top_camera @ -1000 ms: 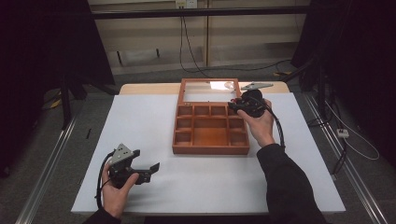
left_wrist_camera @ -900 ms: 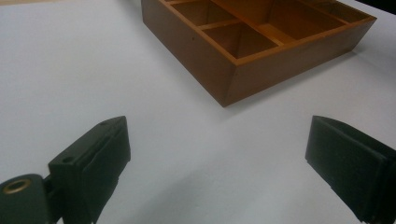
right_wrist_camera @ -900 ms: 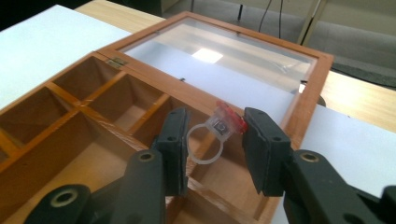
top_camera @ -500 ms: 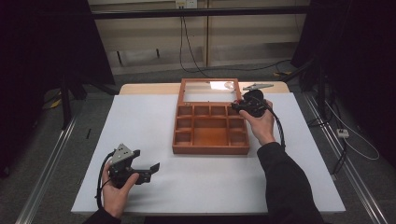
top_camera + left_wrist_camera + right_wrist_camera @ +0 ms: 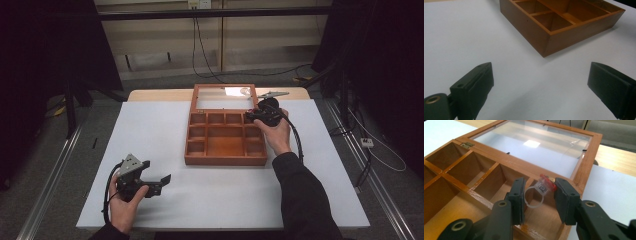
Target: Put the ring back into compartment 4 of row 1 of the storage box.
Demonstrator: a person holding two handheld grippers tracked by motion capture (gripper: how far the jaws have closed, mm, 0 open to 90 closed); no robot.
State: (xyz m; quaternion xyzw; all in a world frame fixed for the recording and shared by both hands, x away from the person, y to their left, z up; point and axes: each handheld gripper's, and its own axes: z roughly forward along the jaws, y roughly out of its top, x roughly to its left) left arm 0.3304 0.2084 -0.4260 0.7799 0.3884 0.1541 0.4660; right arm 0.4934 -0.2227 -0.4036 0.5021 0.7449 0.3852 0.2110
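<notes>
An open wooden compartment box (image 5: pixel 225 160) lies at the table's middle, its glass lid (image 5: pixel 225 97) folded flat behind it. My right gripper (image 5: pixel 256 116) hovers over the box's back right compartment. In the right gripper view it (image 5: pixel 539 195) is shut on a clear plastic ring with a red top (image 5: pixel 541 188), just above that compartment by the hinged rim (image 5: pixel 486 160). My left gripper (image 5: pixel 160 181) rests in a hand at the table's front left. Its jaws (image 5: pixel 540 87) are open with nothing between them and point toward the box's corner (image 5: pixel 564 40).
The white table top (image 5: pixel 150 130) has a wooden strip along its back edge (image 5: pixel 155 95). Cables (image 5: pixel 210 70) run over the floor behind it, and metal rails (image 5: pixel 50 185) flank both sides. The box's compartments hold nothing that I can see.
My right gripper has sunk a little toward the box's back right compartment, still holding the ring. The left gripper has stayed where it was.
</notes>
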